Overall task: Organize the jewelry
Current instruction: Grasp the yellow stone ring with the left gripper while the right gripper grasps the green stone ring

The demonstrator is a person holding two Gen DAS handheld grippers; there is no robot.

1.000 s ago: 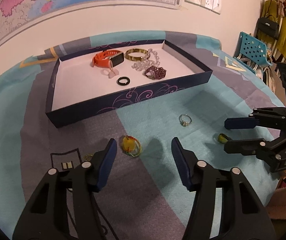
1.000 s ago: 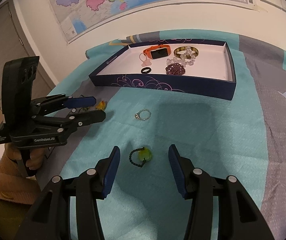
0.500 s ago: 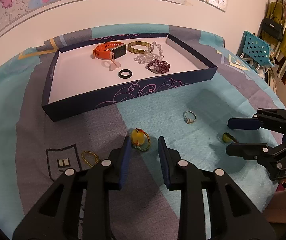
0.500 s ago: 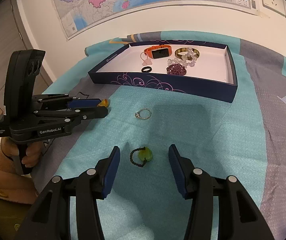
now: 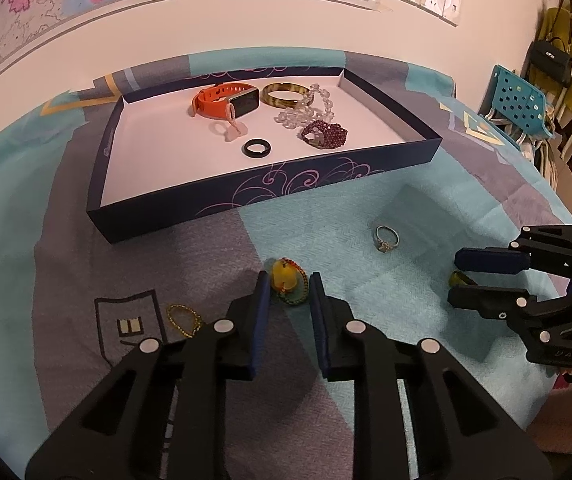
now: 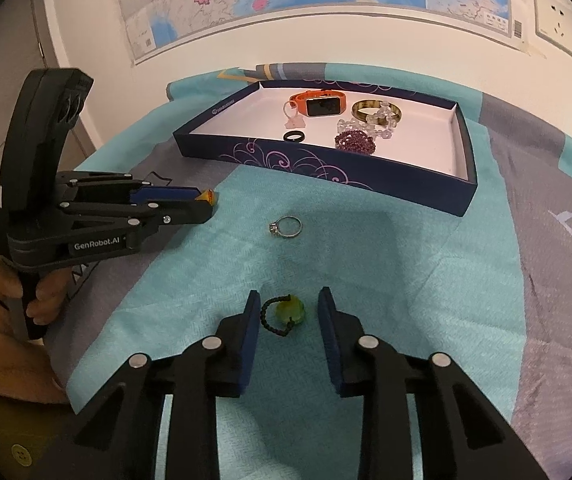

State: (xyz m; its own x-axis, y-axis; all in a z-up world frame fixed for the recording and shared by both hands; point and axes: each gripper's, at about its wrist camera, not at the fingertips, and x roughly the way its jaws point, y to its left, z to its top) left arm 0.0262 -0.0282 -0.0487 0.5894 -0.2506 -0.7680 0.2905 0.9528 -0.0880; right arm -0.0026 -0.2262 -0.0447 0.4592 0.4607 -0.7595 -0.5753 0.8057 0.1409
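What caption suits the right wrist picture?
Right gripper closing around a green pendant, left gripper nearby, jewelry tray behind.

Black skeletal left tool, blue pads, silver screws, white GenRobot.AI lettering, tan sleeve

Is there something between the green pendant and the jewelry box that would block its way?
Only the silver ring lies on the cloth between the green pendant and the jewelry box. It is flat, so lifting over it and the box's near wall should be easy.
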